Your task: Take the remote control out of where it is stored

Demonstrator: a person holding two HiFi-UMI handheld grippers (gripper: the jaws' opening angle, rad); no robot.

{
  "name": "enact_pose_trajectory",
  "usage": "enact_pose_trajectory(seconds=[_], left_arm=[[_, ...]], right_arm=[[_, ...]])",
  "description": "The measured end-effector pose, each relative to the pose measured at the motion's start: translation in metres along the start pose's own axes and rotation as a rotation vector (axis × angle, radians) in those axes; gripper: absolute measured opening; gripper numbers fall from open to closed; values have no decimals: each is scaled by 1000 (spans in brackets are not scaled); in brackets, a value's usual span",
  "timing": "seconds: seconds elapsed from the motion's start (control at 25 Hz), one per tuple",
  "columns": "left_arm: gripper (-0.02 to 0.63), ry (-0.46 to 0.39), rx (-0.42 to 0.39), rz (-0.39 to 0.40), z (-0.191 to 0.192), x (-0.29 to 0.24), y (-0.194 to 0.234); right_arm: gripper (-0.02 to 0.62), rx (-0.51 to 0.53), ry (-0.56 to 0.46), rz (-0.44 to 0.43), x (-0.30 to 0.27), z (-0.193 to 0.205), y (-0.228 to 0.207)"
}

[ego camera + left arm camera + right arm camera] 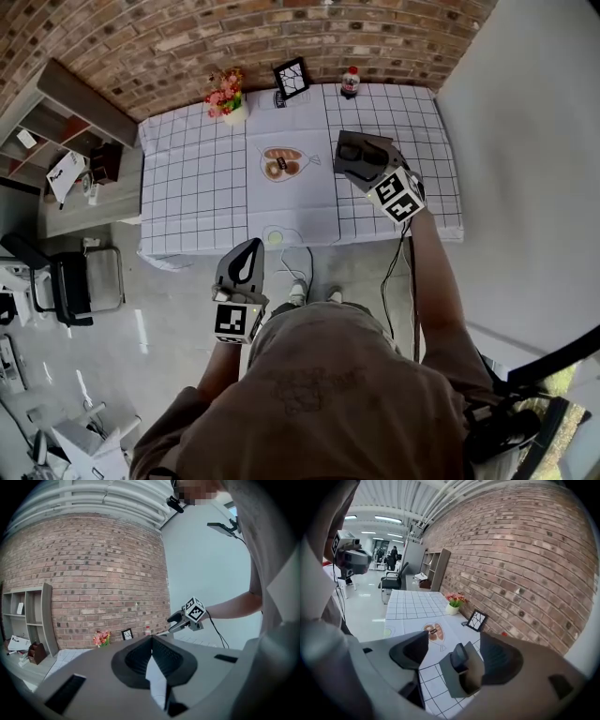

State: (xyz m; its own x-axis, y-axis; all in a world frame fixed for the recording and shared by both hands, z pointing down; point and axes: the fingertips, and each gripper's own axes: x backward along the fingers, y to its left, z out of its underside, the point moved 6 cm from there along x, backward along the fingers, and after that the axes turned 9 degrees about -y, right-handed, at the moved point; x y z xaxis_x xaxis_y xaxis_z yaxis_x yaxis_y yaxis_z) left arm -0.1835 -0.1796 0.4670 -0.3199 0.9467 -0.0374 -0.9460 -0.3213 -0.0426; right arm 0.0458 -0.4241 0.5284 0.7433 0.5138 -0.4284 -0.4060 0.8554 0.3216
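Observation:
A dark remote control stands upright in a grey holder on the checked tablecloth, near the table's right front. My right gripper hangs just above it, open wide, with the holder and the remote in the gap between the jaws and neither pad pressing on them. From the head view the right gripper covers most of the holder. My left gripper is shut and empty, held in front of the table's near edge over the floor, pads touching.
At the table's back stand a pot of pink flowers, a small picture frame and a bottle. A plate with bread lies mid-table. A shelf unit and a black chair are to the left.

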Motion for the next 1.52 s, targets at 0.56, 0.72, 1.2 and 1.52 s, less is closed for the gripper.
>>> enact_pose_trajectory(seconds=[0.56, 0.72, 1.2, 1.52], left_arm=[[11, 51, 35, 7, 10, 5, -8], [12, 52, 31, 0, 12, 6, -7], [12, 77, 47, -41, 18, 14, -6], [12, 85, 55, -53, 22, 14, -4]], right_arm=[[333, -52, 174, -114, -64, 60, -21], [333, -57, 201, -127, -77, 69, -22], [330, 9, 288, -174, -107, 93, -16], [316, 66, 285, -179, -116, 89, -17]])
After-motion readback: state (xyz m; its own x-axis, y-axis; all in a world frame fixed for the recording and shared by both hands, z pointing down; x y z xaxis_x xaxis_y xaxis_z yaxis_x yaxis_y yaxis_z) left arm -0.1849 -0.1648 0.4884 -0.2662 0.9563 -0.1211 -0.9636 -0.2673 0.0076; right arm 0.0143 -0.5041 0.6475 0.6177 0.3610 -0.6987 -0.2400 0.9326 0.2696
